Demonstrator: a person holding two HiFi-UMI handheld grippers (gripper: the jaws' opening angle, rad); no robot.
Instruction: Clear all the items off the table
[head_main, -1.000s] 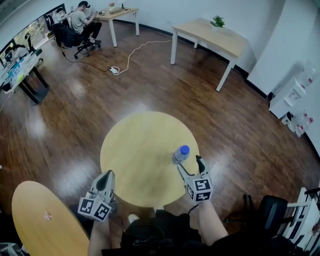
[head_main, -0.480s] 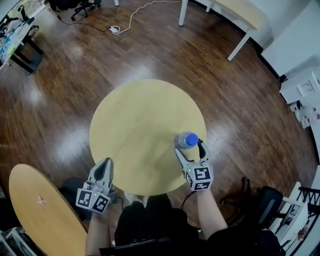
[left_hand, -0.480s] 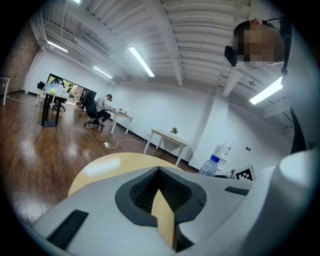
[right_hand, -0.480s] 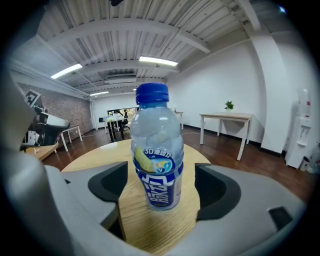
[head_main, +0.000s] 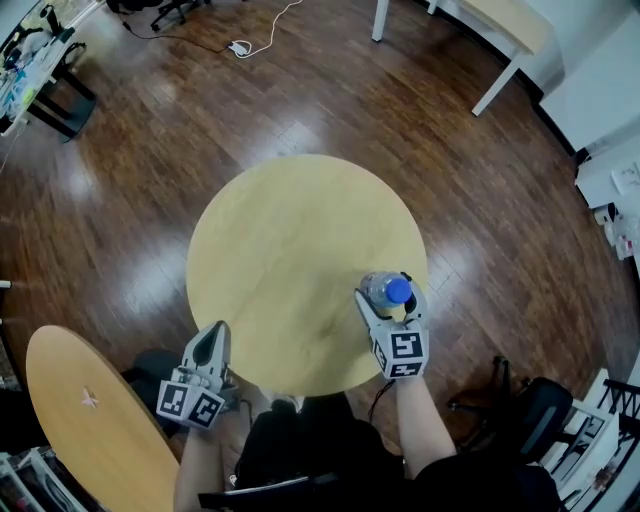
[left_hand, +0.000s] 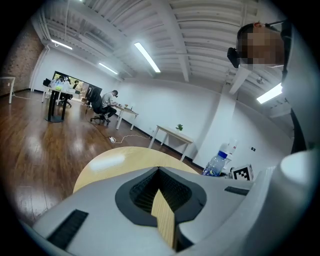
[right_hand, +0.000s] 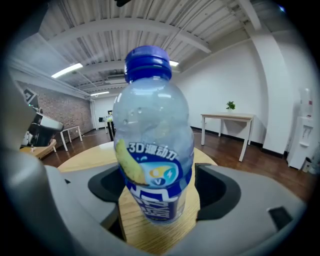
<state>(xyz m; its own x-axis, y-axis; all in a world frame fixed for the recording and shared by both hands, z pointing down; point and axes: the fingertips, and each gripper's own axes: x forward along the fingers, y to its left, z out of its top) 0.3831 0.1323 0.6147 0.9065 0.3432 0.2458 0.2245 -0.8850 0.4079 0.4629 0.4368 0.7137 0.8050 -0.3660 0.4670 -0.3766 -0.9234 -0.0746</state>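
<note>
A clear plastic bottle (head_main: 390, 292) with a blue cap and blue label stands upright near the right edge of the round wooden table (head_main: 290, 240). My right gripper (head_main: 386, 292) straddles it, jaws open and a gap on each side; they have just been opening. Close up in the right gripper view, the bottle (right_hand: 152, 145) stands between the dark pads of the right gripper (right_hand: 159, 176), apart from both. My left gripper (head_main: 212, 332) sits at the table's near left edge, shut and empty. The left gripper view shows the left gripper (left_hand: 159, 170) and the bottle (left_hand: 216, 165) at right.
A second round wooden table (head_main: 90, 420) lies at the lower left. A white-legged table (head_main: 510, 30) stands at the far right, and a black chair (head_main: 530, 420) is by my right side. A person (left_hand: 107, 102) sits at a far desk.
Both grippers have come down toward the table. The right gripper has slid forward, so the bottle that stood at its fingertips is now between its jaws. The head view has tipped further down.
</note>
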